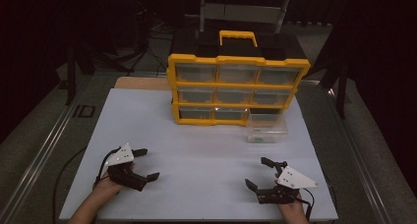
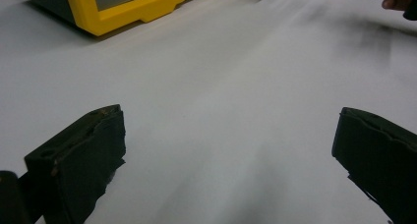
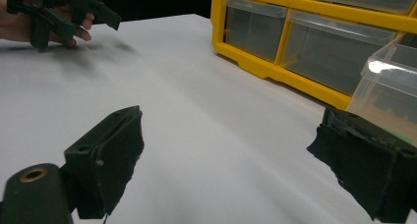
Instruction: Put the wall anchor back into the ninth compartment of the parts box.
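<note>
1. The left gripper [image 1: 146,164] hovers low over the near left of the white table [image 1: 196,150], jaws spread wide with nothing between them, held by a hand [image 1: 105,187] coming up from the near edge and angled toward the table's middle.
2. The right gripper [image 1: 259,172] sits at the near right, jaws likewise wide apart and empty, its hand [image 1: 291,209] angled inward and forward.
3. The clear drawer [image 1: 267,127] stands on the table well beyond the right gripper, slightly to its right, apart from both grippers.
4. Just behind the drawer, touching or nearly so, stands the yellow organizer [image 1: 236,89], its bottom right slot open.
</note>
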The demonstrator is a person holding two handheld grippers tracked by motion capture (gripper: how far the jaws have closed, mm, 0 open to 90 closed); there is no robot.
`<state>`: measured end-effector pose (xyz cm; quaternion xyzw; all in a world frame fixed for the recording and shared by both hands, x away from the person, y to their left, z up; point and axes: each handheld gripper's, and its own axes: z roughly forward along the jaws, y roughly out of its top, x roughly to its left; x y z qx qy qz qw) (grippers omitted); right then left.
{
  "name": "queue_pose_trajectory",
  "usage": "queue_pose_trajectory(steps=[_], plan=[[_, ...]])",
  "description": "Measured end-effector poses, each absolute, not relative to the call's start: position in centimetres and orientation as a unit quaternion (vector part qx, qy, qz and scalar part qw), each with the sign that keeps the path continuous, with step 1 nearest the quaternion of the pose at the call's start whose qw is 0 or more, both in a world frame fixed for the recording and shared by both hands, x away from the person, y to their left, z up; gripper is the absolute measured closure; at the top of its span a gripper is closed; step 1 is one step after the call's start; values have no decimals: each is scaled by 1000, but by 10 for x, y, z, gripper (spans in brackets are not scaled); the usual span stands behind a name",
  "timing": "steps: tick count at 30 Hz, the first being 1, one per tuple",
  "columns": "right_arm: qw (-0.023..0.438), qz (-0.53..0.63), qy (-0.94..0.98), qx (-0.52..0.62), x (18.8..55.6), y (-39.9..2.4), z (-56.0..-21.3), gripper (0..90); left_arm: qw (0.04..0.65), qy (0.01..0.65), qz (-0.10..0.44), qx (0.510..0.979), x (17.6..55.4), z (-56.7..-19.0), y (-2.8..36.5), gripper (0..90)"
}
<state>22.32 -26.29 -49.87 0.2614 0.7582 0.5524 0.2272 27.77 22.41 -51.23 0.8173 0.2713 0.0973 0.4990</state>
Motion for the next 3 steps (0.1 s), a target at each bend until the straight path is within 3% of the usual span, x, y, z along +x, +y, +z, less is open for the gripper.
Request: queue_pose_trajectory(steps=[3], plan=[[228, 552, 759, 260, 223, -263, -499, 100, 502, 272, 100, 815, 277, -512, 225, 3]])
